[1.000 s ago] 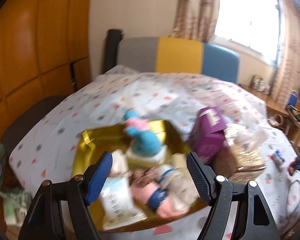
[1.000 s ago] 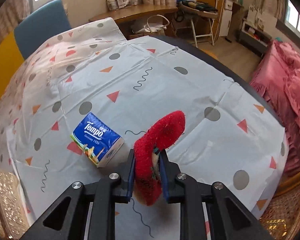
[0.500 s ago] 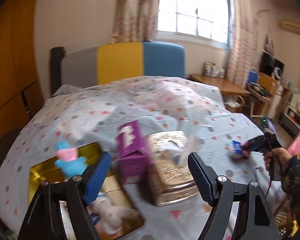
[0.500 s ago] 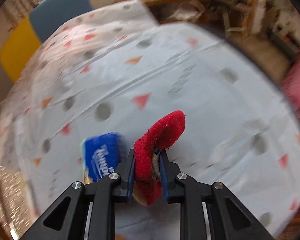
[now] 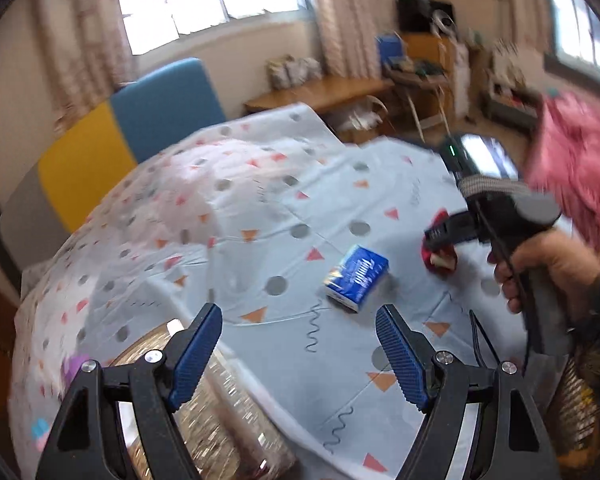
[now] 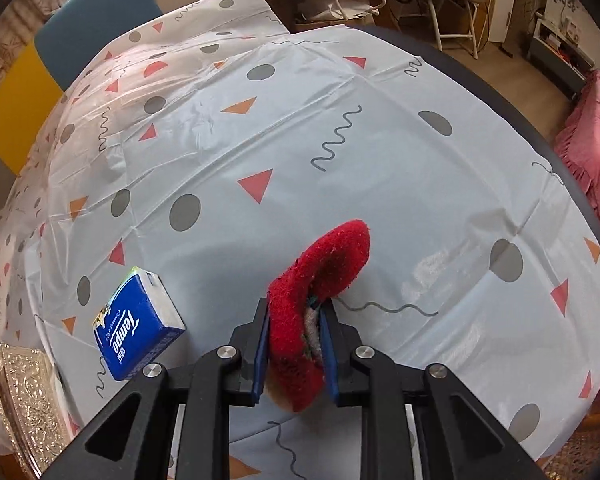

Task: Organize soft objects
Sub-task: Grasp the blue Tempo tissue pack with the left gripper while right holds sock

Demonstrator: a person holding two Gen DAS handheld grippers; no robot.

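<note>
My right gripper (image 6: 296, 332) is shut on a red fuzzy soft toy (image 6: 324, 268) and holds it over the patterned tablecloth (image 6: 340, 140). The toy also shows in the left wrist view (image 5: 440, 258), pinched in the right gripper (image 5: 440, 240). A blue Tempo tissue pack (image 6: 138, 326) lies on the cloth to the left of the toy; in the left wrist view the pack (image 5: 356, 276) lies just ahead of my left gripper (image 5: 300, 344), which is open and empty.
A shiny gold tissue box (image 5: 204, 412) sits under my left gripper's left finger; it shows at the left edge of the right wrist view (image 6: 24, 396). A yellow and blue chair (image 5: 132, 128) stands behind the table. A wooden desk (image 5: 320, 92) and pink bedding (image 6: 596, 152) lie beyond.
My left gripper has swung right, away from the gold tray of soft toys, and now faces the tissue pack and the right gripper. My right gripper still holds the red toy.
</note>
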